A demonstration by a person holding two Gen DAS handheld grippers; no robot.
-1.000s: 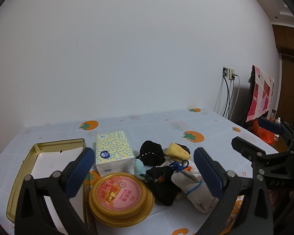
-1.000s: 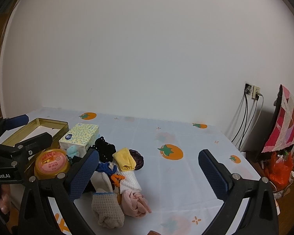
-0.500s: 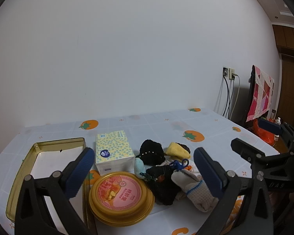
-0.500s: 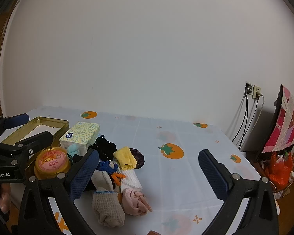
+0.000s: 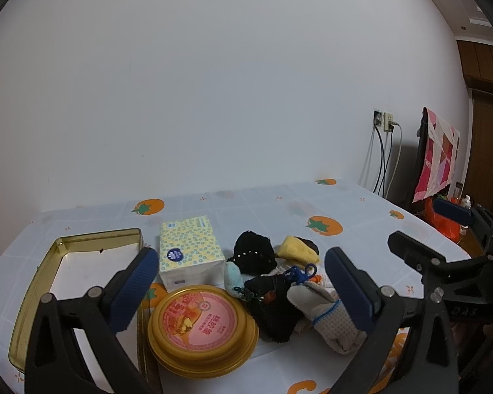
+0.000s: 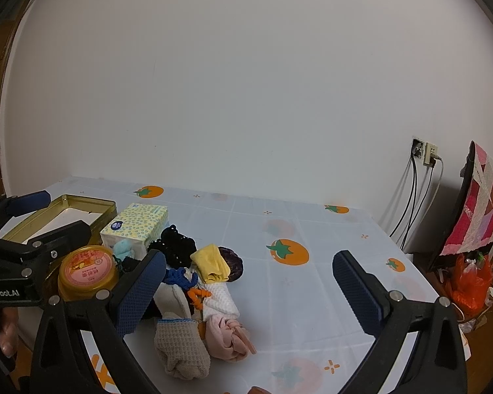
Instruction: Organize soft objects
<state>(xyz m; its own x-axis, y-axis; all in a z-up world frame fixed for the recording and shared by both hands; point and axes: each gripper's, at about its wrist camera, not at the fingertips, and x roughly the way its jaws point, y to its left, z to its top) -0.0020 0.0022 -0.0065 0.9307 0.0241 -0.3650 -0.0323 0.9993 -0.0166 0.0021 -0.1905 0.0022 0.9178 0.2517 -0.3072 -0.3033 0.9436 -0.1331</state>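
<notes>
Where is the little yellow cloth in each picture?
Left wrist view: the yellow cloth lies right of centre, behind the sock pile, right of the black knit ball.
Right wrist view: the yellow cloth lies left of centre, atop the pile, against a dark purple item.
Shared landmark: the dotted tissue pack, left of the cloth in both.

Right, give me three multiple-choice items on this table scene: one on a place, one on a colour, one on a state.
1. Where is the tissue pack?
A. between gold tin tray and sock pile
B. inside the tray
C. on the round tub

2. What colour is the folded cloth on the pile?
A. green
B. yellow
C. red

3. How are both grippers?
A. shut on socks
B. open, holding nothing
C. one shut

Key: A, the gold tin tray lies to its left; B, plainly yellow; B, left gripper and right gripper stand wide apart.
</notes>
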